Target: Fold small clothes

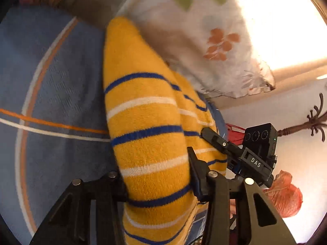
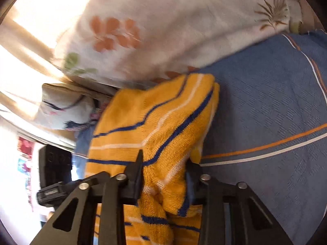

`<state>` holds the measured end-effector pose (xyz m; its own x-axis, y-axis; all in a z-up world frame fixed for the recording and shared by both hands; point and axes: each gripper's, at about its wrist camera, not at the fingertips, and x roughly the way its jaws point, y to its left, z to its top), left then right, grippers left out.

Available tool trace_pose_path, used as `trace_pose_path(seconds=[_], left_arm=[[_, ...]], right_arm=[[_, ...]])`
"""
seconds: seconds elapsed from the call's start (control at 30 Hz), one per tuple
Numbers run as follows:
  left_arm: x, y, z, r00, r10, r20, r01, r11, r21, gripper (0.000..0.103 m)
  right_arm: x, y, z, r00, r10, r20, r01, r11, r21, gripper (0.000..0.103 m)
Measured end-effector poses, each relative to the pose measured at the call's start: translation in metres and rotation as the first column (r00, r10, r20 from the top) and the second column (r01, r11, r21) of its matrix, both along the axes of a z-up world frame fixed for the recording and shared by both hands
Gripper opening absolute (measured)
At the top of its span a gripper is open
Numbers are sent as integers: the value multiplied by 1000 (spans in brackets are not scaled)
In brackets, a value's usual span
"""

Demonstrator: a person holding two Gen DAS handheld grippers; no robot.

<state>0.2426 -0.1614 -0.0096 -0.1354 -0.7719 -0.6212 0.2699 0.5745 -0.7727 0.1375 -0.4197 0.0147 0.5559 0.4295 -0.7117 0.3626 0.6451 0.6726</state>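
Observation:
A small yellow knit garment with blue and white stripes [image 1: 143, 122] hangs over the blue bedspread [image 1: 57, 77]. My left gripper [image 1: 157, 179] is shut on its lower part, the fabric bulging between the fingers. My right gripper [image 2: 165, 169] is shut on the same garment [image 2: 159, 118], gripping a bunched fold. In the left wrist view the right gripper [image 1: 206, 132] shows at the garment's right edge. The left gripper's body shows at the lower left of the right wrist view [image 2: 55, 175].
A white floral pillow [image 1: 200, 40] lies beyond the garment; it also shows in the right wrist view [image 2: 163, 24]. A second patterned cushion [image 2: 65, 106] lies at left. An orange mesh bag [image 1: 286, 196] and a coat stand [image 1: 314, 122] are beside the bed.

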Motion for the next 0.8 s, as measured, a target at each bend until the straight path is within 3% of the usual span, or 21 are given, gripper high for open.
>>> trace_pose_path(seconds=[0.1, 0.17, 0.23, 0.27, 0.33, 0.4, 0.53, 0.63, 0.73, 0.8], left_arm=[[0, 10, 20, 998, -25, 53, 24, 1000, 16, 45], [-1, 11, 13, 995, -39, 89, 26, 989, 145, 51], [-1, 11, -8, 994, -59, 94, 28, 955, 295, 52], [-2, 15, -16, 995, -61, 81, 32, 947, 319, 56], [-5, 29, -18, 998, -30, 58, 13, 961, 275, 58], [-8, 44, -12, 998, -4, 65, -13, 965, 262, 58], [-14, 78, 4, 992, 28, 124, -60, 962, 267, 58], [-20, 99, 21, 982, 57, 179, -102, 962, 254, 58], [-18, 116, 35, 972, 84, 221, -138, 961, 241, 58], [-16, 125, 43, 962, 80, 260, -148, 956, 253, 58]], right_arm=[[0, 12, 26, 997, 18, 69, -16, 999, -29, 32], [0, 23, 26, 997, 35, 66, -29, 996, -84, 40], [5, 32, 7, 999, 41, -33, -46, 985, -166, 44], [8, 36, -6, 994, 49, -101, -68, 977, -204, 45], [3, 39, -15, 990, 38, -135, -64, 979, -195, 56], [-5, 40, -1, 992, 9, -124, -33, 979, -201, 56], [-12, 46, 49, 995, -63, -71, 31, 921, -389, 56], [1, 60, 78, 999, -40, -1, 36, 904, -427, 56], [27, 77, 65, 1000, 6, -22, -14, 926, -378, 58], [48, 84, 34, 996, -5, -93, -27, 940, -340, 58]])
